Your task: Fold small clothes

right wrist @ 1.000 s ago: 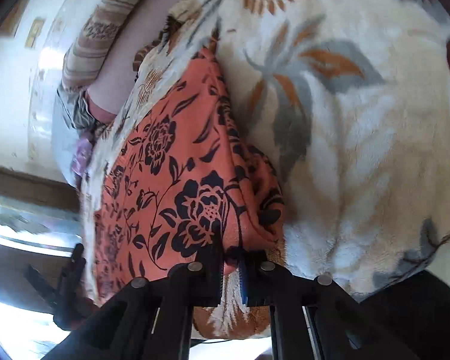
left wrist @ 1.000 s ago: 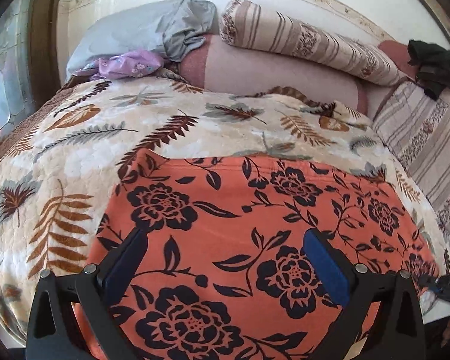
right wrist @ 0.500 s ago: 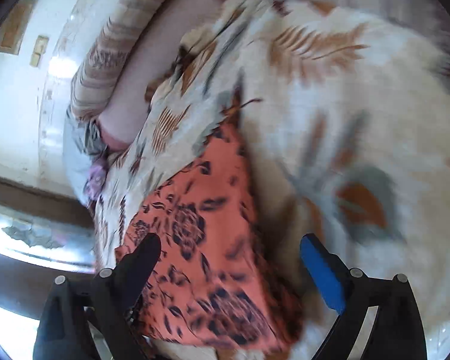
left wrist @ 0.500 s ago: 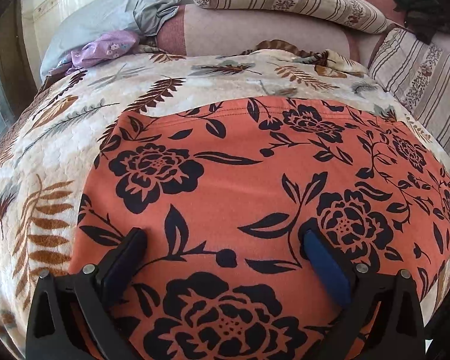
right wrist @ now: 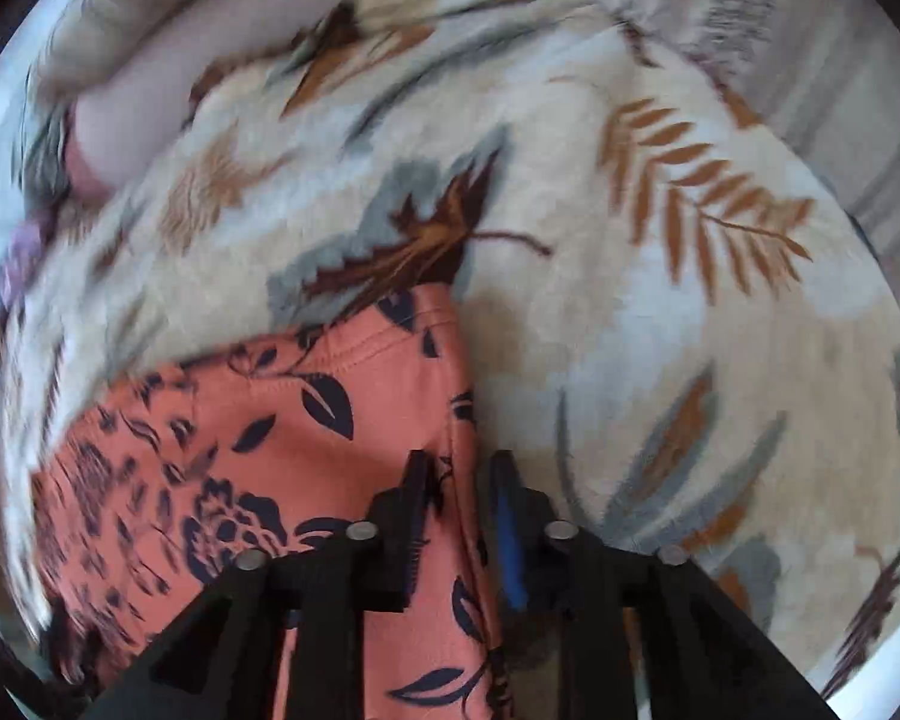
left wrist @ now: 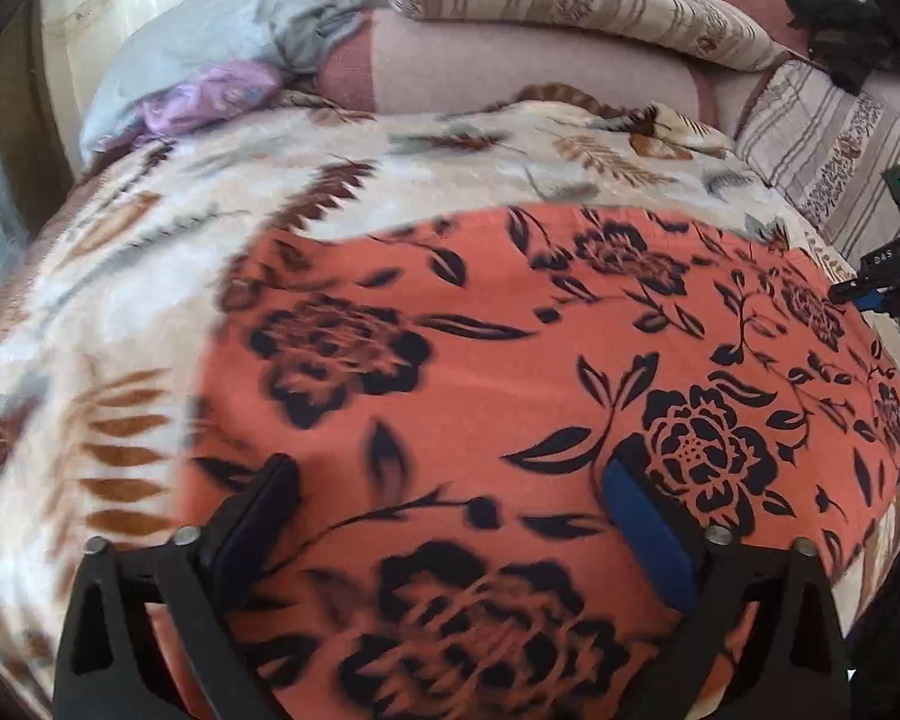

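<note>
An orange garment with a black flower print (left wrist: 510,384) lies spread flat on a cream leaf-print blanket (left wrist: 150,252) on a bed. My left gripper (left wrist: 450,492) is open, its fingers wide apart just above the garment's near part. In the right wrist view the garment (right wrist: 270,450) fills the lower left. My right gripper (right wrist: 459,480) is nearly closed around the garment's right edge, with the fabric edge running between its fingers. The right gripper also shows at the far right of the left wrist view (left wrist: 888,282).
Striped bolster pillows (left wrist: 570,0), a pink cushion (left wrist: 510,72), a grey cloth (left wrist: 240,30) and a purple cloth (left wrist: 210,96) lie at the head of the bed. A dark cloth (left wrist: 840,18) sits at the back right. The blanket (right wrist: 660,300) stretches right of the garment.
My right gripper opened, let go of the garment's lower corner, moved along its right edge and closed again on that edge. My left gripper stayed open and moved closer over the garment.
</note>
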Available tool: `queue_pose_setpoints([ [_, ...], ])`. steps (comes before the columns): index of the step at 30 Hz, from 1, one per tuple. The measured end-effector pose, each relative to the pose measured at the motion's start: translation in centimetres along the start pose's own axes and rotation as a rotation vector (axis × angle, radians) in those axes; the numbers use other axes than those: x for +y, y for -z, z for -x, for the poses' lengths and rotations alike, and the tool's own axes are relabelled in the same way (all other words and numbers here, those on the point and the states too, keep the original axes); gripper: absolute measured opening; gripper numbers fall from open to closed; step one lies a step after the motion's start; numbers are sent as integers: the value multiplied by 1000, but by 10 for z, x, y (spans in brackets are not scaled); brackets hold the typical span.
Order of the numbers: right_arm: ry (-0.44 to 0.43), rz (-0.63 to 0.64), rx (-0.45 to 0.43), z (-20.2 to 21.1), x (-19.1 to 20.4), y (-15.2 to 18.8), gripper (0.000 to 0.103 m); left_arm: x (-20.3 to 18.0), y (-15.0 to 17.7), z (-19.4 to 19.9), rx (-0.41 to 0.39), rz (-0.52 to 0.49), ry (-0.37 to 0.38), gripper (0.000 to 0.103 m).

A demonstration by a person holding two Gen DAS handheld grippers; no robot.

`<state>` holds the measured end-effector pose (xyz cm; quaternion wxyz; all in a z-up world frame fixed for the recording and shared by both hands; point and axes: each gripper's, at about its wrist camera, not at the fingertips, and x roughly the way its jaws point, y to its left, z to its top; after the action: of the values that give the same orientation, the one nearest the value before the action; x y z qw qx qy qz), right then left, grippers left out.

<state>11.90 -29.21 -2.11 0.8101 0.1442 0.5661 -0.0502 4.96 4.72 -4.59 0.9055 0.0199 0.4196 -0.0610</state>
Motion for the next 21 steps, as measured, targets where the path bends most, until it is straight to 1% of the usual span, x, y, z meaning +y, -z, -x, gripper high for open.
queue_pose_setpoints([
  [1, -9, -1, -36, 15, 1, 6, 34, 11, -1, 19, -58, 32, -6, 96],
  [2, -4, 5, -73, 29, 3, 12, 56, 23, -1, 33, -89, 77, -5, 96],
  [3, -16, 2, -133, 52, -4, 24, 81, 38, 1, 40, -77, 142, 6, 96],
  [4, -58, -6, -193, 70, -2, 33, 86, 55, 8, 36, 0, 225, 43, 93],
  [5, -130, -18, -245, 88, -1, 48, 88, 66, 18, 22, 99, 281, 92, 60],
  [6, -194, -27, -252, 95, 1, 58, 89, 76, 34, 0, 233, 344, 145, 43],
  [7, -268, -35, -235, 98, 4, 71, 89, 87, 41, -1, 209, 400, 187, 40],
  [8, -320, -40, -205, 94, 10, 80, 89, 92, 36, 5, 234, 418, 178, 26],
  [9, -348, -43, -165, 87, 15, 92, 89, 96, 30, 16, 237, 432, 165, 21],
  [10, -346, -44, -122, 79, 17, 104, 89, 98, 25, 28, 216, 445, 171, 20],
  [12, -345, -51, -81, 61, 24, 124, 89, 99, 19, 49, 179, 438, 169, 21],
  [13, -339, -43, -58, 49, 28, 133, 89, 101, 19, 51, 191, 441, 167, 35],
  [14, -322, -28, -31, 35, 29, 136, 89, 103, 19, 51, 211, 447, 171, 65],
  [15, -298, 0, -17, 25, 30, 146, 89, 105, 18, 50, 210, 445, 183, 76],
  [16, -290, 32, -58, 21, 31, 148, 89, 106, 17, 51, 179, 432, 169, 79],
  [17, -290, 63, -87, 19, 33, 150, 93, 108, 15, 49, 163, 411, 140, 79],
  [18, -295, 88, -96, 17, 36, 151, 96, 108, 13, 47, 161, 395, 126, 79],
  [19, -299, 101, -104, 16, 37, 153, 97, 109, 11, 43, 166, 389, 136, 78],
  [21, -320, 112, -112, 12, 38, 153, 101, 108, 10, 35, 174, 385, 147, 71],
])
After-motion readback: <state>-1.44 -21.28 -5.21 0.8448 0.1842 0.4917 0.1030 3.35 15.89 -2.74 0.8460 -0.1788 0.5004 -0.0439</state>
